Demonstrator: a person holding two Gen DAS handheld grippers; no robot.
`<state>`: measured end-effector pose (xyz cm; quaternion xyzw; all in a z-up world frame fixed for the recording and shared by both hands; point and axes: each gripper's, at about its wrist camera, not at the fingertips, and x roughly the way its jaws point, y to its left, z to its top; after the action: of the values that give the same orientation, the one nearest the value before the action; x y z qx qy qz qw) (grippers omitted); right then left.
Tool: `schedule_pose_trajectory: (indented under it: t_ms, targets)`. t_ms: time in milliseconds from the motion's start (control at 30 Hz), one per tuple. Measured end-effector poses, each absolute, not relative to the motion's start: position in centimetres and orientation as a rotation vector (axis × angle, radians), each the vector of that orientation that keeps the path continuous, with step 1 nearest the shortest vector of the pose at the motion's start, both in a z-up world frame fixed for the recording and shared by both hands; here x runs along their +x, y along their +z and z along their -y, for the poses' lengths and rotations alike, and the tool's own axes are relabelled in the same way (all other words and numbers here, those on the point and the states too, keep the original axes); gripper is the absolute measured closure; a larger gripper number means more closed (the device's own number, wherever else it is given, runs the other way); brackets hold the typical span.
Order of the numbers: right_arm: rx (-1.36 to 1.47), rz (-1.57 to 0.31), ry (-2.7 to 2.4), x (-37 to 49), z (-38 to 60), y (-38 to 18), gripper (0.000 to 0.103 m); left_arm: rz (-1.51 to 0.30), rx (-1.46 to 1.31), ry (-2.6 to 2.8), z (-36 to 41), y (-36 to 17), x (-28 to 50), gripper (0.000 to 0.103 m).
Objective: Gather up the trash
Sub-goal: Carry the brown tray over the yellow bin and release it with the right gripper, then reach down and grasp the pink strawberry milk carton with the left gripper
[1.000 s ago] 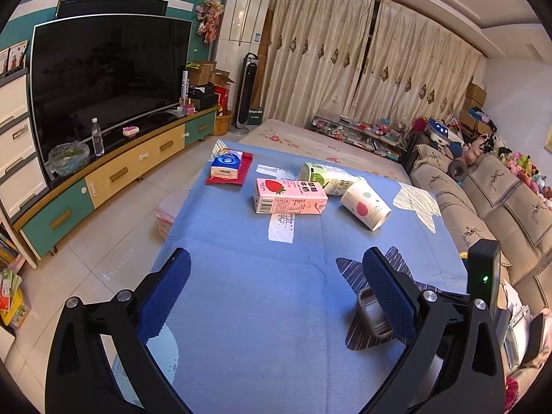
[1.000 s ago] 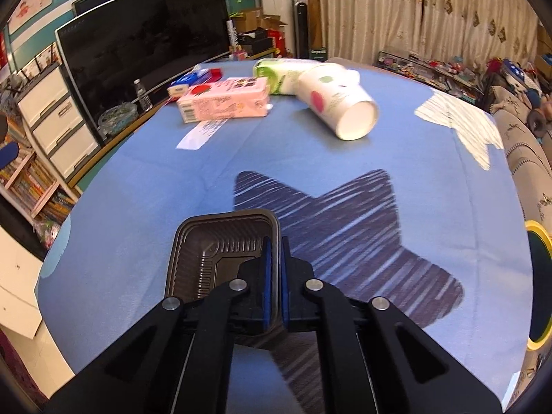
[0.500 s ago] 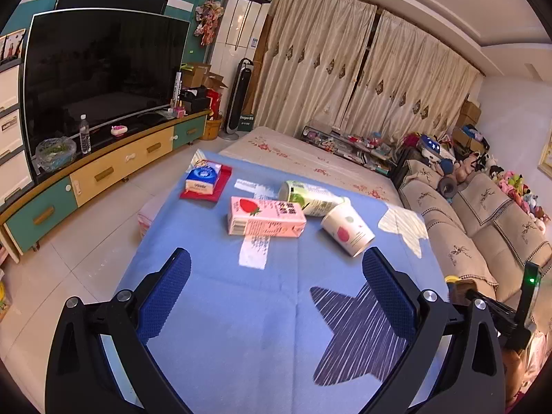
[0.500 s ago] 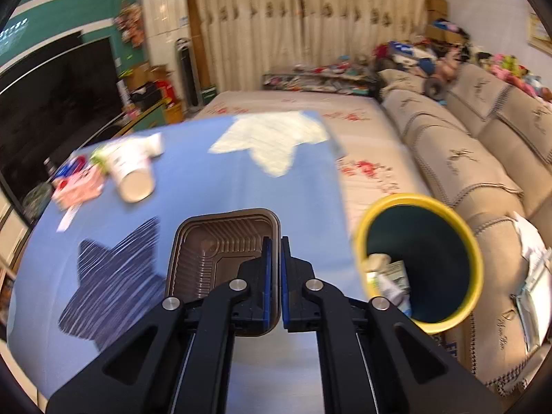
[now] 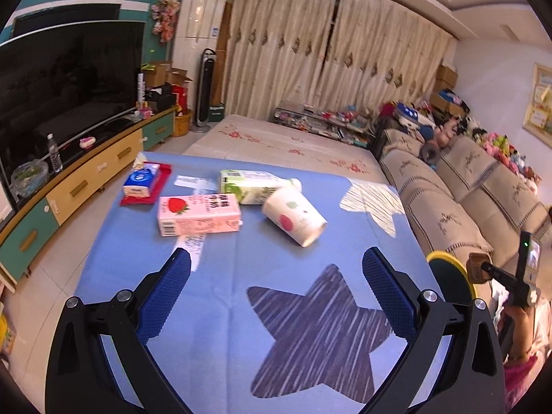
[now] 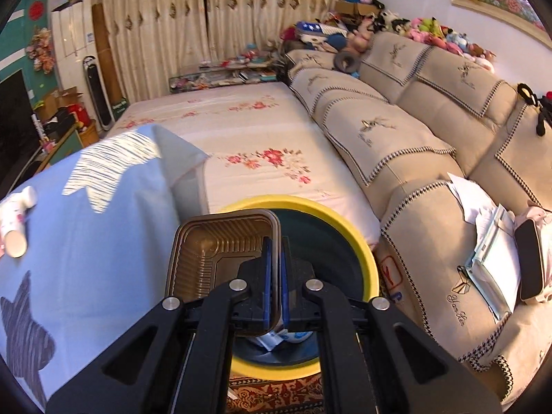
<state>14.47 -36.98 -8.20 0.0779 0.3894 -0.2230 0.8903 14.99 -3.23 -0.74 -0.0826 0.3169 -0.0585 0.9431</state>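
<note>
over the yellow-rimmed bin [image 6: 358, 241], seen from above only in the right wrist view, the right tongs [image 6: 274, 269] pinch the rim of a ribbed brown plastic tray [image 6: 214, 252] held partly above the bin's dark interior. the left wrist view alone shows the left tongs [image 5: 276, 276] spread wide and empty above the blue cloth surface [image 5: 214, 296], where a pink carton [image 5: 198, 215], a green carton [image 5: 252, 186] and a tipped paper cup [image 5: 295, 215] lie.

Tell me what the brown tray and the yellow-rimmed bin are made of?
The brown tray looks like thin, glossy plastic: it has moulded ribs, and light shines through it. The bin seems to be smooth, hard plastic, with an even yellow rim and a dark inside, though I can't be sure.
</note>
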Motion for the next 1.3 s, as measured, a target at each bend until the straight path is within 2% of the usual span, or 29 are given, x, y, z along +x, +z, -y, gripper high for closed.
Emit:
schedule_pose_trajectory:
  t_ms: [433,500,567,733,867,1167,1300]
  targets:
    - [0.184,-0.921,-0.51,16.6,41.5,-12.5,0.098,-0.617,-0.134,-0.123,5.0,0.1,14.2,0.005]
    - [0.191,-0.93,-0.519,16.6,41.9,-12.6,0.091,-0.636,-0.144,-0.126,4.9,-0.3,14.6,0.005]
    - [0.203,-0.925,-0.523,16.2,42.2,-12.6,0.075,-0.65,-0.149,-0.137,4.9,-0.6,14.9,0.005]
    - [0.259,-0.876,-0.495,14.2,42.1,-11.6,0.074,-0.669,-0.138,-0.146,5.1,-1.5,15.2,0.005]
    - [0.28,-0.812,-0.442,12.2,40.2,-10.7,0.064,-0.702,-0.135,-0.148,5.0,-2.4,16.0,0.005]
    - [0.27,-0.756,-0.307,11.7,34.7,-9.2,0.063,-0.795,-0.128,-0.164,3.4,-5.1,19.6,0.005]
    - [0.247,-0.76,-0.271,12.3,33.1,-9.0,0.058,-0.8,-0.138,-0.149,0.9,-5.5,22.2,0.005]
